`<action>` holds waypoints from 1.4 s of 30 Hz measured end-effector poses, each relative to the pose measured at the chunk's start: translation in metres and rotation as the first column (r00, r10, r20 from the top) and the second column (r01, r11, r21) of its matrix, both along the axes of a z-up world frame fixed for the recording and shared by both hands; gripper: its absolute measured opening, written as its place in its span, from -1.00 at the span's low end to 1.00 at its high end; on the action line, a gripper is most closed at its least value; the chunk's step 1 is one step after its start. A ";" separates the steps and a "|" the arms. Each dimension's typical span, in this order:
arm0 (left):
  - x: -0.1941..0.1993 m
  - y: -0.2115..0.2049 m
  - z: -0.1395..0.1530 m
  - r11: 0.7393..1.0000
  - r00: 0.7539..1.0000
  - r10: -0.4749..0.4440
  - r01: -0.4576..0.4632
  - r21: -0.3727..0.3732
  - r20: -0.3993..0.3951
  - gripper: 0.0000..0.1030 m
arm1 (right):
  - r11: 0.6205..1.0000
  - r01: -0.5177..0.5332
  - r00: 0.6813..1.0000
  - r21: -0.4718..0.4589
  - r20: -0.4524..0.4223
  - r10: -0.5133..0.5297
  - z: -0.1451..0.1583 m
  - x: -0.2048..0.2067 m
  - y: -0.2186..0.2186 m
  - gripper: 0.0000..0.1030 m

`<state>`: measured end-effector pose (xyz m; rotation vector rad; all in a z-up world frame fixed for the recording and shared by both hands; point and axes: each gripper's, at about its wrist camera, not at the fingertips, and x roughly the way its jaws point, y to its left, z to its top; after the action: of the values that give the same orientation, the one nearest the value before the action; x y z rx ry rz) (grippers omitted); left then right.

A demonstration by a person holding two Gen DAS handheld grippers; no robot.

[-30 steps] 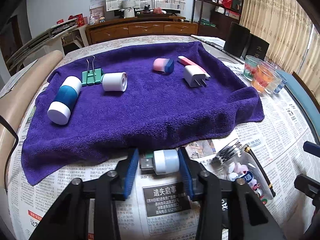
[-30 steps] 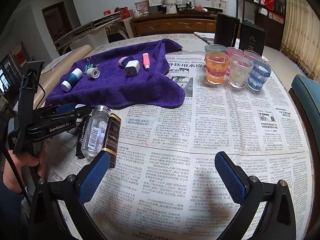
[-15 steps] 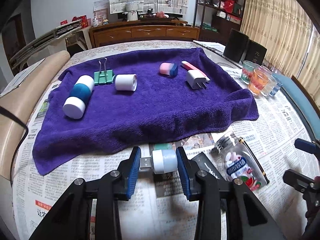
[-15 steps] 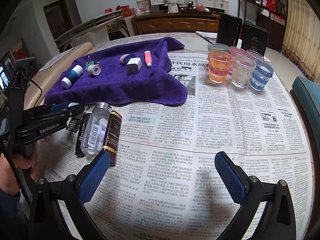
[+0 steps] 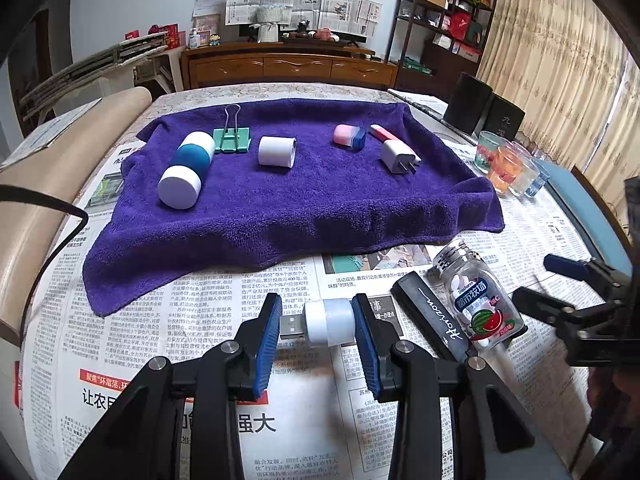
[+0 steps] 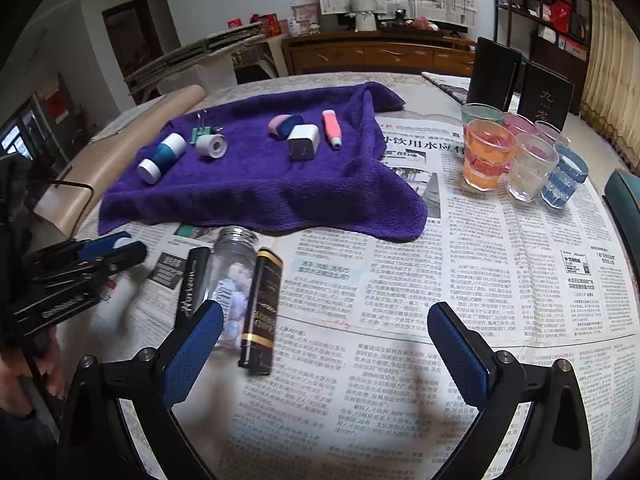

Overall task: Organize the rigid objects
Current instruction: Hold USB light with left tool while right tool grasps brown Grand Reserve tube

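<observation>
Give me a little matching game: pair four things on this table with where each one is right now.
Things:
1. USB night light
2. green binder clip
3. candy bottle
4. orange glass

Places:
A. lying on the newspaper beside a black box
B. standing among other glasses, right of the towel
C. clamped in the left tongs
D. on the purple towel, next to a blue-and-white cylinder

Pairs: 1-C, 2-D, 3-A, 4-B
</observation>
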<state>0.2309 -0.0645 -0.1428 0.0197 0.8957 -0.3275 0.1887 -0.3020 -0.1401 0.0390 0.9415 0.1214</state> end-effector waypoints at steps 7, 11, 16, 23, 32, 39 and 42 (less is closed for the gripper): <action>0.001 0.009 -0.001 1.000 1.000 0.007 -0.007 -0.029 -0.003 -0.33 | 0.999 0.004 0.999 -0.032 -0.032 -0.005 -0.016 0.012 0.006 0.95; 0.001 0.014 -0.002 0.999 1.000 0.014 -0.014 -0.041 -0.007 -0.33 | 0.999 -0.007 0.999 -0.051 -0.038 0.005 -0.020 0.017 0.013 0.88; 0.002 0.019 -0.005 0.999 1.000 0.017 -0.018 -0.049 -0.016 -0.33 | 0.995 -0.039 0.999 -0.088 -0.039 0.036 -0.023 0.018 0.025 0.67; 0.001 0.021 -0.007 0.999 1.000 0.020 -0.021 -0.047 -0.023 -0.33 | 0.987 -0.081 0.997 -0.142 -0.022 0.078 -0.025 0.018 0.043 0.41; 0.001 0.027 -0.006 0.998 0.999 0.025 -0.026 -0.061 -0.022 -0.33 | 0.984 -0.114 0.993 -0.135 -0.027 0.112 -0.021 0.012 0.051 -0.05; 0.000 0.027 -0.006 0.998 0.999 0.020 -0.021 -0.062 -0.025 -0.33 | 0.984 -0.128 0.992 -0.124 -0.034 0.125 -0.019 0.010 0.053 -0.38; -0.001 0.026 -0.004 0.998 1.000 0.018 -0.019 -0.062 -0.021 -0.33 | 0.985 -0.127 0.991 -0.114 -0.046 0.122 -0.018 0.008 0.052 -0.54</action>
<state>0.2303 -0.0387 -0.1468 -0.0499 0.9052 -0.3386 0.1965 -0.2503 -0.1580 -0.1265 0.9880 0.1816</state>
